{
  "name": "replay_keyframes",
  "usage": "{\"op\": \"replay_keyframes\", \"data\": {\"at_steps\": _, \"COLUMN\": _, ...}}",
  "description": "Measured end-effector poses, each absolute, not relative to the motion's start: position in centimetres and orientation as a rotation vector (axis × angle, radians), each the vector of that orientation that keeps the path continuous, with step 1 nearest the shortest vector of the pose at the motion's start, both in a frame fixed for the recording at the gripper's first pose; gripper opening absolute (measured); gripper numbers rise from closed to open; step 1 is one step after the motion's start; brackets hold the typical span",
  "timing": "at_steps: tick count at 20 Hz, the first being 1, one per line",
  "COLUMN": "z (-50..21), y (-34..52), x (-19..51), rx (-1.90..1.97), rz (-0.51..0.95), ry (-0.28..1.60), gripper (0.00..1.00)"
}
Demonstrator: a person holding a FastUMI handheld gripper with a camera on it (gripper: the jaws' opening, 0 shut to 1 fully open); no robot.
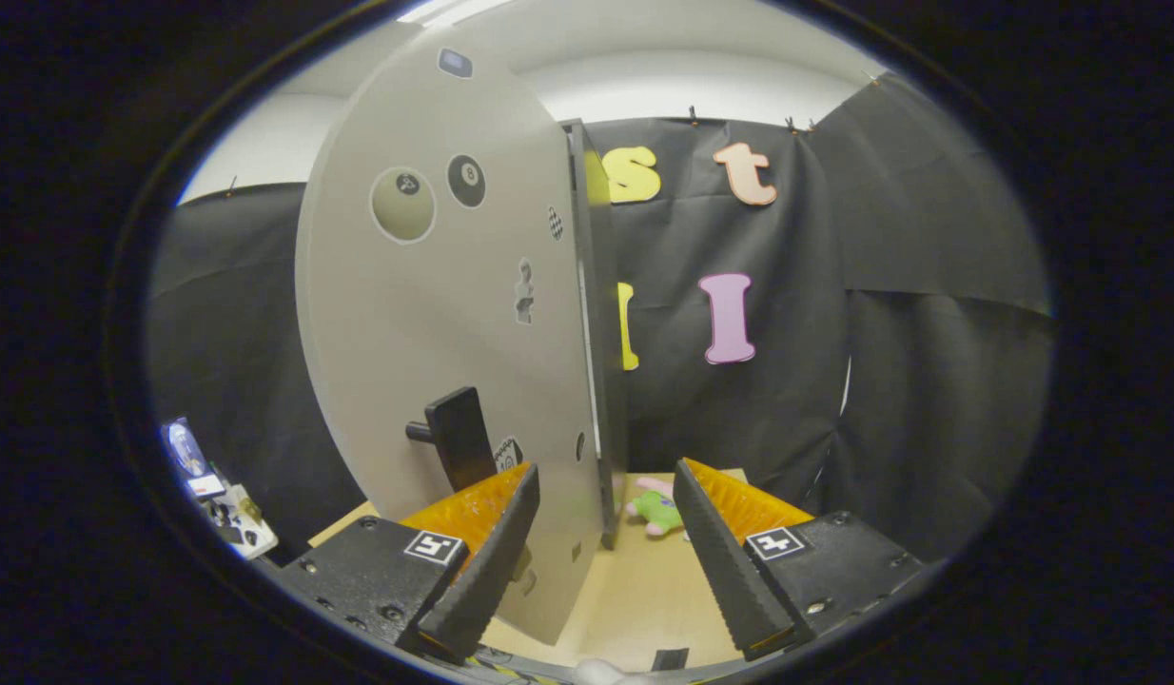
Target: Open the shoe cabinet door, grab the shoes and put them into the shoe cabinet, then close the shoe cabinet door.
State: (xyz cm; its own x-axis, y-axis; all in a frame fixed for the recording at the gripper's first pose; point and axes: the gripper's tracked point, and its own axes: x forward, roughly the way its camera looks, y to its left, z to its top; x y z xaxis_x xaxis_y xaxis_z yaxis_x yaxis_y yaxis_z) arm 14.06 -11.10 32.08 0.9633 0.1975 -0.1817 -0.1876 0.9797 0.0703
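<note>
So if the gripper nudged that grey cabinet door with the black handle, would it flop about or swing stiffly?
The grey cabinet door looks like a flat rigid panel, so it would probably swing as one piece rather than bend. Standing edge-on between the open gripper fingers, it likely pivots easily. Its smooth face may be slippery; the black handle seems the surer hold.

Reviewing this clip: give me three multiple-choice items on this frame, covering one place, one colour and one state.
1. Where is the small plush toy?
A. beyond the fingers, on the tabletop
B. hanging on the door handle
C. between the fingers

2. What colour is the door handle?
A. white
B. black
C. green

3. How do the fingers of the gripper stand?
A. shut on the handle
B. shut on the toy
C. open, holding nothing

Answers: 1 A, it lies past the cabinet door edge; 2 B, dark against the grey panel; 3 C, a wide gap shows.
</note>
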Motion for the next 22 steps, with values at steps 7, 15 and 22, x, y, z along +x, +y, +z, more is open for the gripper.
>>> {"op": "replay_keyframes", "data": {"at_steps": 7, "z": 31.8, "y": -5.6, "x": 14.0, "rx": 0.084, "rz": 0.122, "ry": 0.191, "gripper": 0.94}}
{"op": "replay_keyframes", "data": {"at_steps": 15, "z": 31.3, "y": 0.5, "x": 15.2, "rx": 0.057, "rz": 0.09, "ry": 0.207, "gripper": 0.94}}
{"op": "replay_keyframes", "data": {"at_steps": 22, "z": 30.4, "y": 7.3, "x": 19.0, "rx": 0.038, "rz": 0.142, "ry": 0.227, "gripper": 0.94}}
